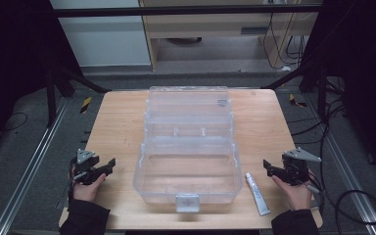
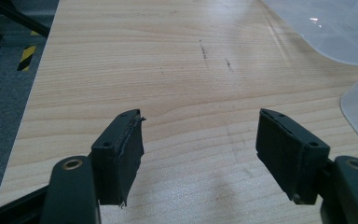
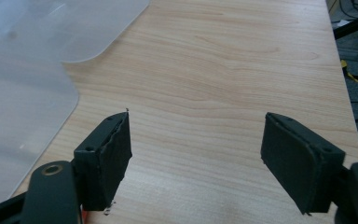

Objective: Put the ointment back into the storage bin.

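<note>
A clear plastic box [image 1: 188, 166] stands open in the middle of the wooden table [image 1: 122, 122], its lid [image 1: 188, 105] folded back toward the far side. A small white tube [image 1: 257, 193] lies on the table just right of the box's front corner. My left gripper [image 1: 108, 165] rests at the table's left front, held in a hand, open and holding nothing. In the left gripper view its jaws stand wide over bare wood [image 2: 196, 140]. My right gripper [image 1: 269, 169] sits right of the tube, also open with nothing between its jaws [image 3: 196, 154].
The box's clear edge [image 2: 335, 32] shows at the upper right of the left gripper view and its edge [image 3: 28, 70] at the left of the right gripper view. Metal rails [image 1: 29, 166] and cables [image 1: 357, 205] flank the table. Dark frame posts stand behind.
</note>
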A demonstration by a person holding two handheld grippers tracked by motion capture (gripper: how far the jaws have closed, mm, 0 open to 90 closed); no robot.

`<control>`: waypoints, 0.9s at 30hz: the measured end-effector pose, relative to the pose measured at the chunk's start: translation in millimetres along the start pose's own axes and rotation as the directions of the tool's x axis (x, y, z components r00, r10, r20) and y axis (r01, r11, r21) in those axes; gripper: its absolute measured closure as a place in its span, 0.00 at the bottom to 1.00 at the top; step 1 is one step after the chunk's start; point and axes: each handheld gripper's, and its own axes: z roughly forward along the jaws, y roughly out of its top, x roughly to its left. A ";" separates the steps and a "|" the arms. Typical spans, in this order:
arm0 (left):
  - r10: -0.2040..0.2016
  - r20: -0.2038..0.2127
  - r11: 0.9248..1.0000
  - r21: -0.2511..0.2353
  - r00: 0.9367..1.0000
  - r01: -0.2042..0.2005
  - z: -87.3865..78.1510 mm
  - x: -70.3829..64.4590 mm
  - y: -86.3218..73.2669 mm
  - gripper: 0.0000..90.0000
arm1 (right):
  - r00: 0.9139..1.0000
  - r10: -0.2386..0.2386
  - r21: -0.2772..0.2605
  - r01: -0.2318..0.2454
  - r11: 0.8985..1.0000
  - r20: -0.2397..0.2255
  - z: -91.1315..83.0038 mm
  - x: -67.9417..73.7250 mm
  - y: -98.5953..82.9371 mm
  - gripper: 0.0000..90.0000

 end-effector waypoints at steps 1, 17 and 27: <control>0.000 0.000 1.000 0.000 1.000 0.000 0.0 0.0 0.0 0.35 | 1.000 0.000 0.000 0.000 1.000 0.000 0.0 0.0 0.0 0.27; 0.009 0.005 1.000 0.008 1.000 -0.009 0.3 -2.3 0.2 0.35 | 0.996 -0.088 0.077 0.090 0.993 -0.031 -28.9 26.1 20.0 0.38; 0.016 0.010 1.000 0.011 1.000 -0.016 0.2 -3.0 -0.1 0.35 | 0.993 -0.102 0.130 0.110 0.985 -0.066 -44.6 38.0 37.3 0.39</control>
